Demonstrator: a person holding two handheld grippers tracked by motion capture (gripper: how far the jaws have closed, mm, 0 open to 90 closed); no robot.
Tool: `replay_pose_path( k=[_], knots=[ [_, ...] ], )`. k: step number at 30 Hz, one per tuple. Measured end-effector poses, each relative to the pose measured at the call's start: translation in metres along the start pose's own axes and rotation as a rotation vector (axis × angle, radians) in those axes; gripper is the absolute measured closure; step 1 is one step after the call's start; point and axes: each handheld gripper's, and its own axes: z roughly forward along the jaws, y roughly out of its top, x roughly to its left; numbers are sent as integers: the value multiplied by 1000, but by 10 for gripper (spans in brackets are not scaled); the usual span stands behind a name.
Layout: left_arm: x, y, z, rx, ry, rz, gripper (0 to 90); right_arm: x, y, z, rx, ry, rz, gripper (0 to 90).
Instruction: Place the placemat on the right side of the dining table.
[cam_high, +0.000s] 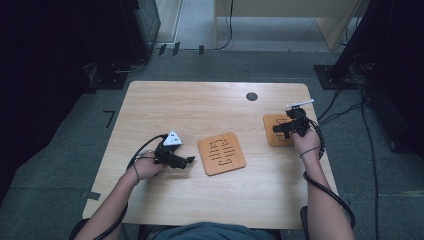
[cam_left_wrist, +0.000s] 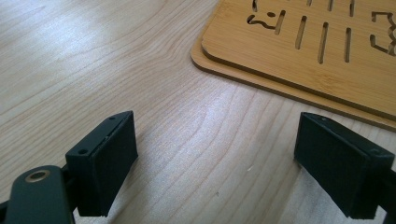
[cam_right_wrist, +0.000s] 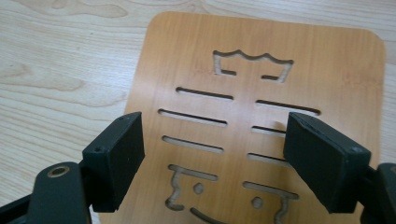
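Fingers of the right gripper (cam_right_wrist: 212, 161) stand wide apart over the right mat (cam_right_wrist: 261, 116), nothing clamped between them; pads (cam_right_wrist: 327, 163) hover above the slotted wood, no contact visible. In the high view this right gripper (cam_high: 286, 128) sits over the same mat (cam_high: 270, 125) near the right edge of the counter (cam_high: 200, 100). Left gripper (cam_left_wrist: 215, 168) fingers also apart, empty, bare counter (cam_left_wrist: 93, 70) between them, aimed toward the centre mats (cam_left_wrist: 299, 56) but stopping short of the corner. From that view the centre piece looks like two mats stacked, the upper one slightly offset from the lower one. High view puts the left gripper (cam_high: 175, 159) just left of the centre stack (cam_high: 221, 153), near but apart.

Progress judgement: work looks like gathering the bamboo mats into one pile. Two appear already stacked at centre; the right mat lies alone, well apart from the stack, flat, not lifted. Right hand seems in the approach step for a pick, grasp not made yet. Left: close on the mat edge, lift, carry over, set it on the stack. Thin flat mat, edge grip may be tricky.
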Motion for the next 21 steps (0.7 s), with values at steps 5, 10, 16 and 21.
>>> replay_pose_path(
  k=[5, 10, 16, 21],
  knots=[
    [1, 0, 0, 1, -4, 0, 115, 4, 0, 1, 2, 7, -12, 205],
    [1, 1, 2, -1, -4, -5, 115, 10, -2, 1, 9, 11, -27, 205],
    [2, 3, 3, 1, -3, -3, 112, 17, -3, 2, 17, 22, -46, 205],
    [2, 3, 3, 4, 0, 3, 107, 23, -4, 4, 24, 25, -60, 205]
  ],
)
